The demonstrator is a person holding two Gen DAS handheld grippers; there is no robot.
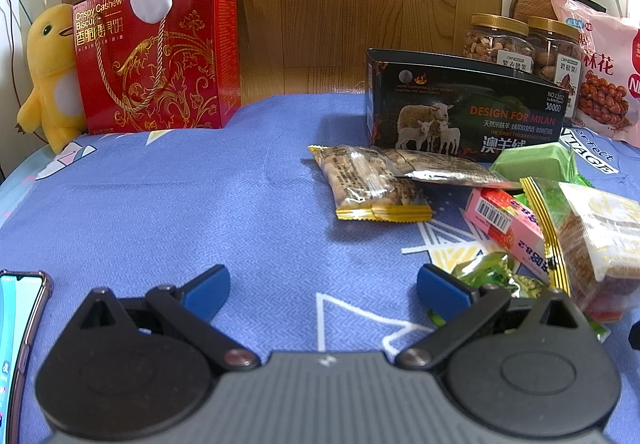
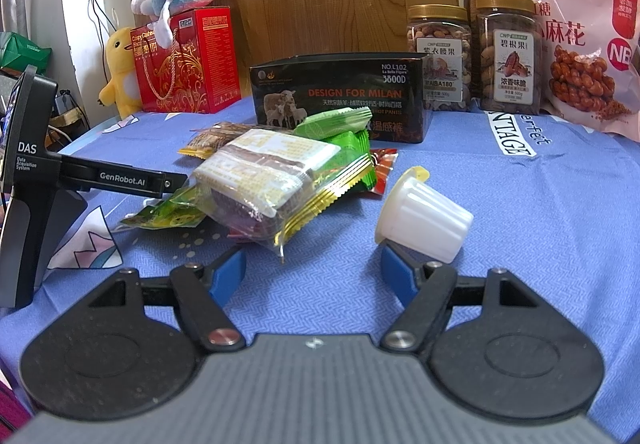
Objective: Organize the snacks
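A pile of snack packets lies on the blue cloth in front of an open black box. In the left wrist view: two yellow-edged packets, a pink box, green wrappers and a large clear packet of biscuits. My left gripper is open and empty, low over the cloth, left of the pile. In the right wrist view the biscuit packet lies just ahead of my right gripper, which is open and empty. A white jelly cup lies on its side by the right finger.
At the back stand a red gift box with plush toys, two nut jars and a pink snack bag. A phone lies at the left edge. The left gripper's body shows at left in the right wrist view.
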